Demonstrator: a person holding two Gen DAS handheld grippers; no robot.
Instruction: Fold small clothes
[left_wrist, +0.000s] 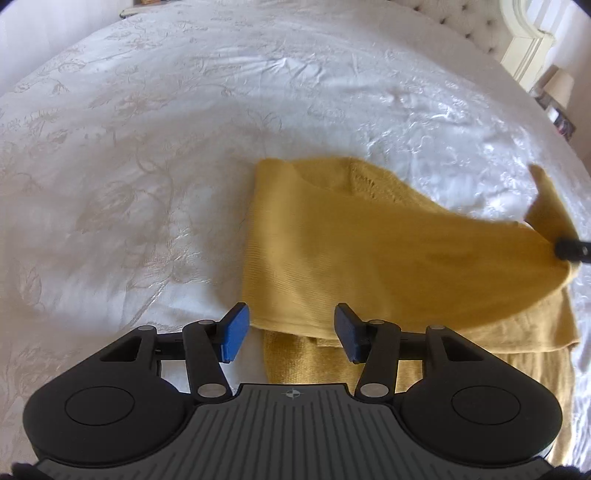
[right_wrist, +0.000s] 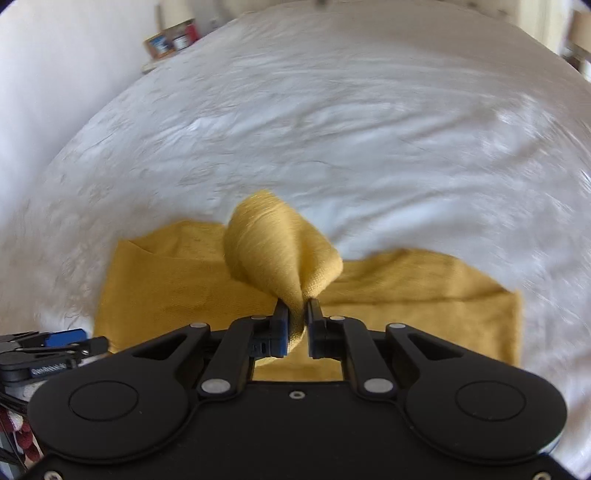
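Note:
A mustard-yellow knit garment (left_wrist: 369, 251) lies on the white patterned bedspread (left_wrist: 147, 147). My left gripper (left_wrist: 291, 321) hovers over the garment's near left corner, its blue-padded fingers (left_wrist: 234, 332) apart with nothing pinched. At the right edge of the left wrist view, my right gripper (left_wrist: 572, 251) lifts a bunched part of the cloth. In the right wrist view the right gripper (right_wrist: 297, 308) is shut on a raised fold of the yellow garment (right_wrist: 280, 251), and the rest lies flat below. The left gripper (right_wrist: 55, 343) shows at the lower left.
A tufted headboard (left_wrist: 465, 26), a cream door frame (left_wrist: 524, 48) and a lamp (left_wrist: 557, 88) stand beyond the bed's far right. A box with cans (right_wrist: 171, 38) sits past the bed's far left edge. A white wall (right_wrist: 55, 92) runs along the left.

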